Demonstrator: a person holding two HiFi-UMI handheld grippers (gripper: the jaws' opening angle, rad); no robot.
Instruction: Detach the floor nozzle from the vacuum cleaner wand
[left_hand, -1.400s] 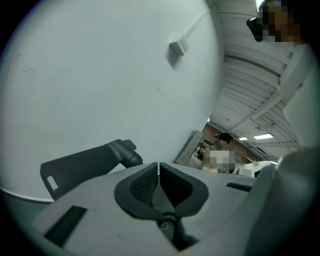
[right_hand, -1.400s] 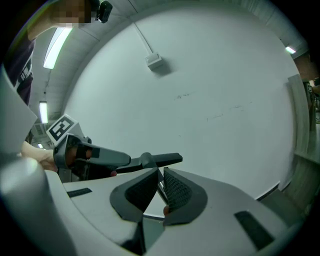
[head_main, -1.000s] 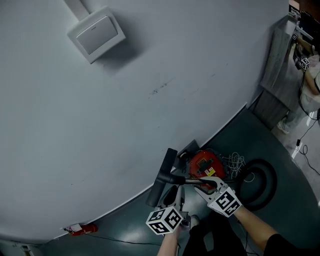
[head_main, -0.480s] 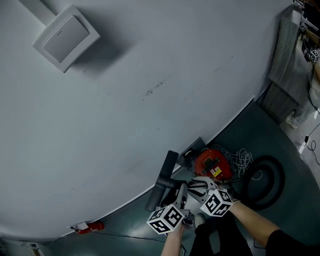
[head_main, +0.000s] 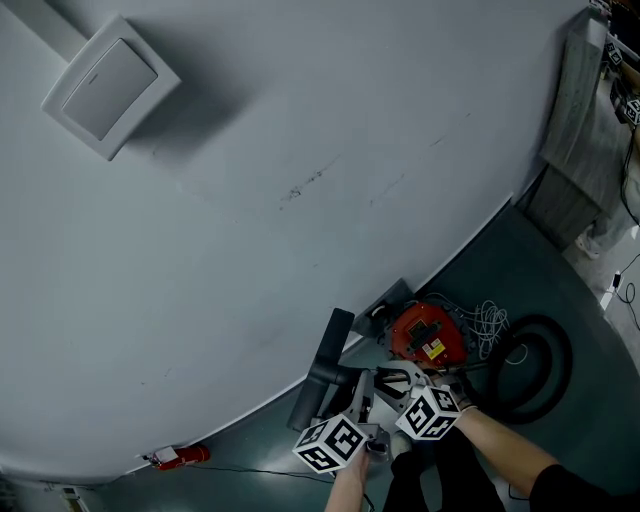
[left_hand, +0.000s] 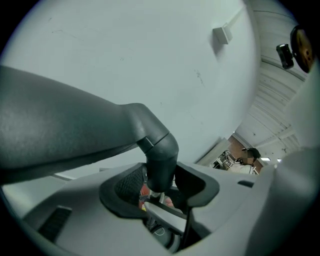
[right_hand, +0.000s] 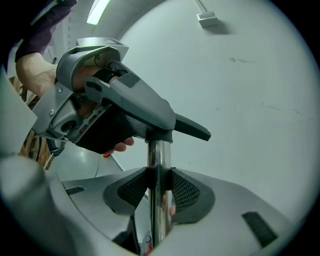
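The dark grey floor nozzle lies on the floor by the wall, joined to the chrome wand. My left gripper has the nozzle's elbow neck between its jaws. They are closing slightly from very wide, and no firm press of the pads shows. My right gripper straddles the wand just behind the joint. Its jaws are closing too, and its pads sit close on both sides of the tube. In the right gripper view a hand holds the left gripper at the upper left.
The red vacuum body stands right of the grippers, with white cable and a looped black hose beyond it. A pale wall fills most of the head view. A small red object lies at the wall's foot.
The right gripper has come down, rolled and drawn left, so its cube now sits close beside the left one. The left gripper sank a little. The nozzle and wand lie as before.
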